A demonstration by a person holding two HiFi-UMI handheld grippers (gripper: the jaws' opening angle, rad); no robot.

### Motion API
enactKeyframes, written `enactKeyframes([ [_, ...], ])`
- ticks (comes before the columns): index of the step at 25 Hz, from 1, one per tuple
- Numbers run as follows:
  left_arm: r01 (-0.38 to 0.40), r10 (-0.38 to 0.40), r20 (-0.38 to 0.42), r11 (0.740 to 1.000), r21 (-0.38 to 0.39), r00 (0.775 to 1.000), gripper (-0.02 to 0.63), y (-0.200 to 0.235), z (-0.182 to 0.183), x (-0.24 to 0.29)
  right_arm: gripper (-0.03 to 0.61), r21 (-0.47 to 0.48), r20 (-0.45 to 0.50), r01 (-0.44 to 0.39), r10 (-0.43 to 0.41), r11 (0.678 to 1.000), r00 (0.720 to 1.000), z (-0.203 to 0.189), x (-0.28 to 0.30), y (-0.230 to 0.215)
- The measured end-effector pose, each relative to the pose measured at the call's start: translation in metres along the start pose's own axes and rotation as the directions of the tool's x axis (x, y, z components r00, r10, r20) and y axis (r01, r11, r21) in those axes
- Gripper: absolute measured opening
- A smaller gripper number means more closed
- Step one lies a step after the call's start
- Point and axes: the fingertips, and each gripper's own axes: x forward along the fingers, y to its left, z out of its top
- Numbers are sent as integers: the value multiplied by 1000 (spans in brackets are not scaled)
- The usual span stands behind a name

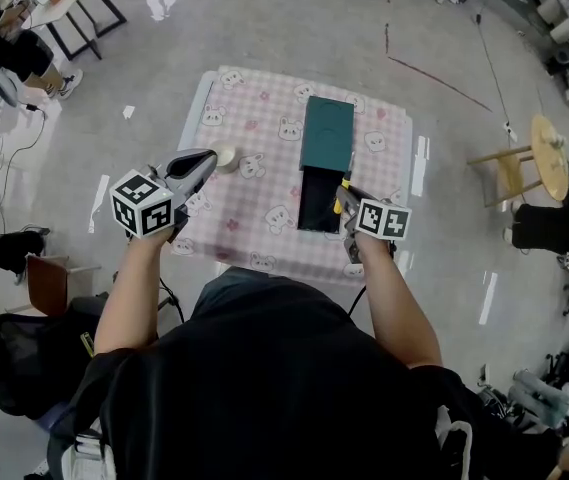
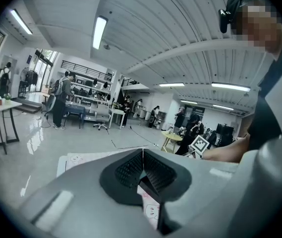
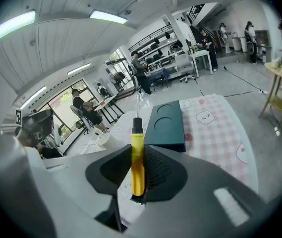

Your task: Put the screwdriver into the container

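A yellow-handled screwdriver (image 3: 137,157) with a black collar and a thin steel shaft stands upright between the jaws of my right gripper (image 3: 138,175), which is shut on its handle. In the head view that right gripper (image 1: 347,206) hovers at the near right edge of the dark open container (image 1: 319,197), whose teal lid (image 1: 326,133) is slid toward the far side. The same teal lid (image 3: 166,124) lies just past the screwdriver in the right gripper view. My left gripper (image 1: 201,165) is raised over the table's left part, jaws together and empty.
The pink checked tablecloth (image 1: 264,203) covers a small table; a small white round thing (image 1: 226,157) sits by the left gripper's tip. A wooden stool (image 1: 539,161) stands to the right. People and desks are far off in the room.
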Motion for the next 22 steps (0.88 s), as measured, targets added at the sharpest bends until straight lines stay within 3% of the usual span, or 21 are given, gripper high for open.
enactKeyframes([
  [22,-24,24,-20,1000,-16,1000,2,14,-12,-5,107,-3,-137,-18,17,1000,990,-51,43,5],
])
